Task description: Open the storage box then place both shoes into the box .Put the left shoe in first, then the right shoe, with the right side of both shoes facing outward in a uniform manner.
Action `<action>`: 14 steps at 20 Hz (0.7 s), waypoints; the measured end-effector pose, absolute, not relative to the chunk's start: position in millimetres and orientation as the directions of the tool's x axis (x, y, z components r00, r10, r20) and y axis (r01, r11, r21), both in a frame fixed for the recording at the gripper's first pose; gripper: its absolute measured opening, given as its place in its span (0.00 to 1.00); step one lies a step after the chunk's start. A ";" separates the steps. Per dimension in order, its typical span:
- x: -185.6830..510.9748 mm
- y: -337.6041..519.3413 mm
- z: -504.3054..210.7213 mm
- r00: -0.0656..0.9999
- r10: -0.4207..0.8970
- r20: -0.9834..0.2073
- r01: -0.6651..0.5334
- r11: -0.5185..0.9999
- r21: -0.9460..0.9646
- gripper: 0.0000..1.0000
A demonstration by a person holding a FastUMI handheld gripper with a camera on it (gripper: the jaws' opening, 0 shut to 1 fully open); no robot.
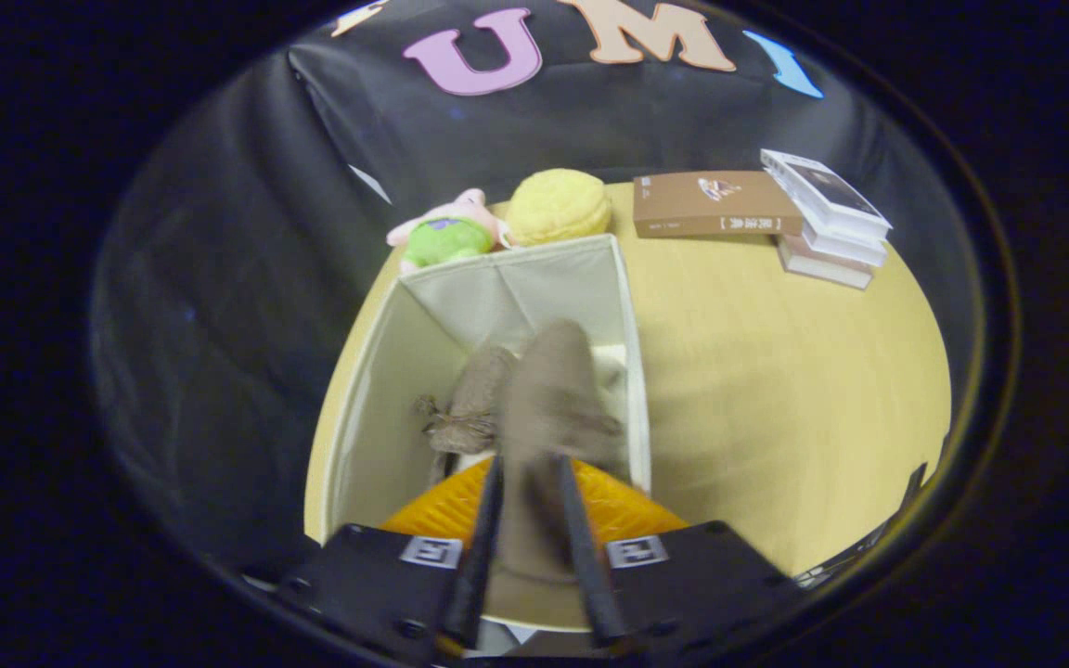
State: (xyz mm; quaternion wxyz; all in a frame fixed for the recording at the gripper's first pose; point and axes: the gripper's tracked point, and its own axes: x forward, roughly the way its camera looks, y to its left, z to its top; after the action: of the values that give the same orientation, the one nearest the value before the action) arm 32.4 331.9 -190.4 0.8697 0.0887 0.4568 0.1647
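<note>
My jaws [527, 482] clamp the brown shoe [548, 399] over the open storage box [632, 353], a second shoe [474, 399] inside beside it, with plush toys [446, 237] and books [715, 204] beyond on the surface [776, 371].

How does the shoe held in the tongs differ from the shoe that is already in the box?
The held shoe is clamped between the fingers of the tongs, above the open storage box; the other shoe lies on the box floor, free of the tongs. The held shoe shows a smooth side, while the other shoe shows its tied laces. Both look the same grey-brown and point away from the tongs.
</note>
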 end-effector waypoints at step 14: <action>48.3 258.8 -68.4 0.818 0.349 -0.457 -0.265 0.934 0.238 0.99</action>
State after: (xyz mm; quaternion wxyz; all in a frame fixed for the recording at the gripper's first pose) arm 48.3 258.8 -68.4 0.9500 0.0819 0.2542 0.1617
